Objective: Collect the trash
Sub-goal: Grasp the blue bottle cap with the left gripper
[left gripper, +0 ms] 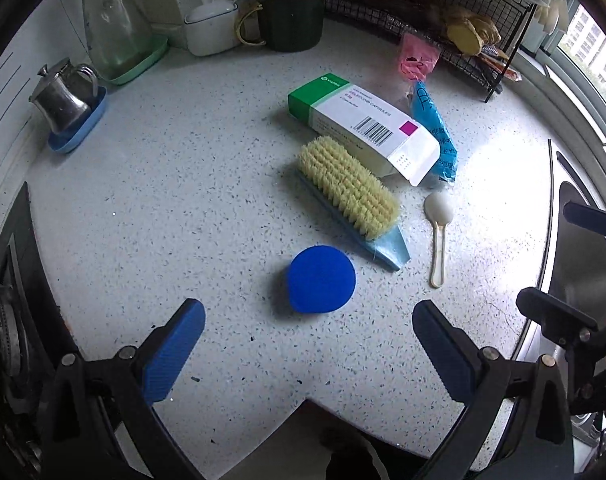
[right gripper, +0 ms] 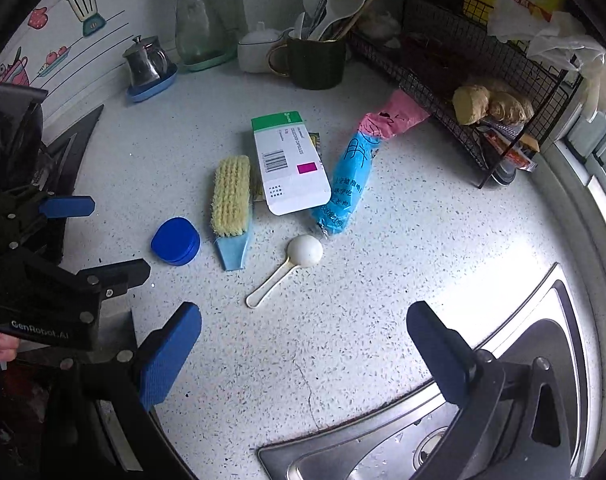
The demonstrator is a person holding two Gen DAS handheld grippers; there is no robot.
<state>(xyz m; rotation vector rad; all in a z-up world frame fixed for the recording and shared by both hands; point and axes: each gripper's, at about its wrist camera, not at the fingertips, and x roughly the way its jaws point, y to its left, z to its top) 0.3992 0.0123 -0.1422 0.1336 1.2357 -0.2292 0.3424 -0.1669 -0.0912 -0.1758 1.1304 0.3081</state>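
Observation:
On the speckled counter point(left gripper: 183, 200) lie a white and green medicine box point(left gripper: 363, 128) point(right gripper: 291, 164), a blue and pink plastic wrapper point(left gripper: 435, 128) point(right gripper: 351, 176), a blue round lid point(left gripper: 321, 285) point(right gripper: 175, 241), a white plastic scoop point(left gripper: 438, 220) point(right gripper: 295, 260) and a scrubbing brush point(left gripper: 349, 188) point(right gripper: 231, 200). My left gripper point(left gripper: 309, 346) is open and empty, just short of the blue lid. My right gripper point(right gripper: 303, 348) is open and empty, above the counter near the sink, short of the scoop. The left gripper also shows at the left of the right wrist view point(right gripper: 103, 240).
A steel sink point(right gripper: 503, 380) lies at the right, a gas stove point(left gripper: 11, 320) at the left. At the back stand a steel pot on a blue dish point(left gripper: 69, 108), a glass bottle point(left gripper: 111, 20), a white sugar pot point(left gripper: 211, 24), a dark utensil mug point(left gripper: 291, 16) and a wire rack point(left gripper: 443, 20).

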